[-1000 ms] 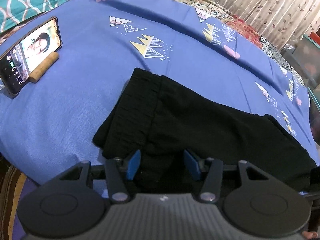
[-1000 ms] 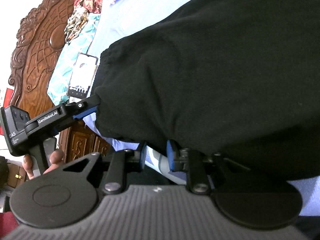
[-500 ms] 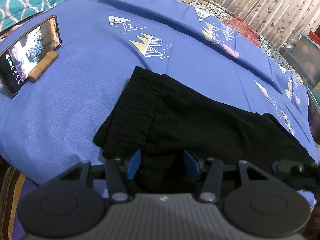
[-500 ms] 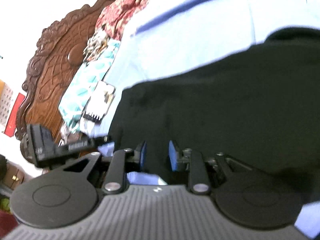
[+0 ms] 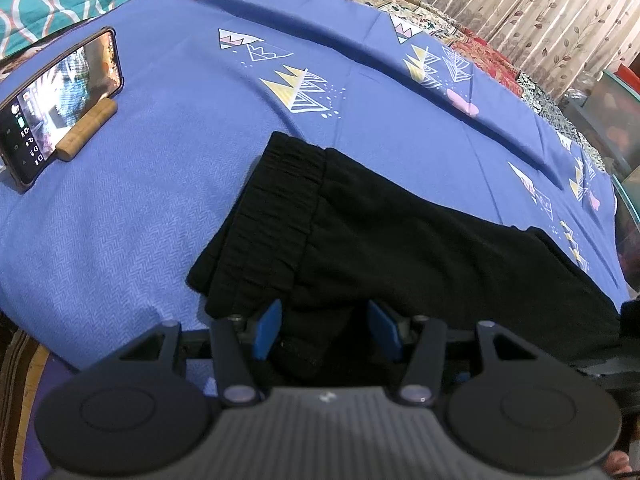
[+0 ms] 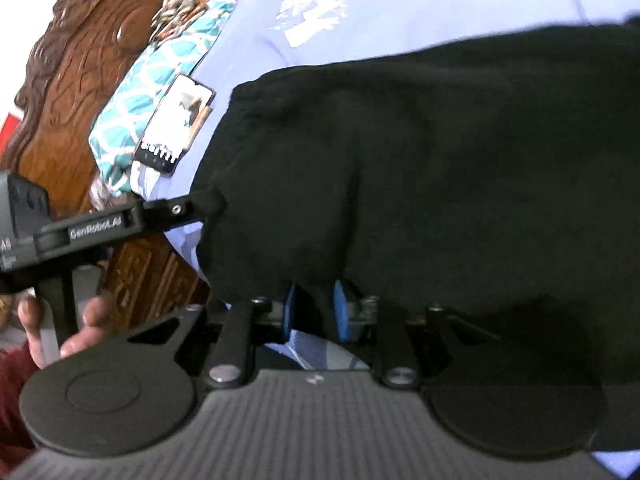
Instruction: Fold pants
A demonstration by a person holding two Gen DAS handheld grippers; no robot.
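Nearest: my left claw (image 5: 325, 330), blue pads half apart, with a thick bunch of the black pants (image 5: 400, 248) filling the gap between them; I judge it a grip on that near edge.

My right claw (image 6: 314, 312), seen in its own view: pads close together, nipping a thin fold of the same pants at their near hem.

Pants: lying across the blue bedsheet (image 5: 168, 168), elastic waistband (image 5: 276, 216) gathered at the left end, legs running off to the right.

Handling, by my judgement: soft, light, limp knit; it sags between two holds and bunches easily. Best taken at the waistband and at the leg ends, where layers stack firmly.

Beyond: a phone (image 5: 60, 108) propped on a cork stand (image 5: 86, 130).
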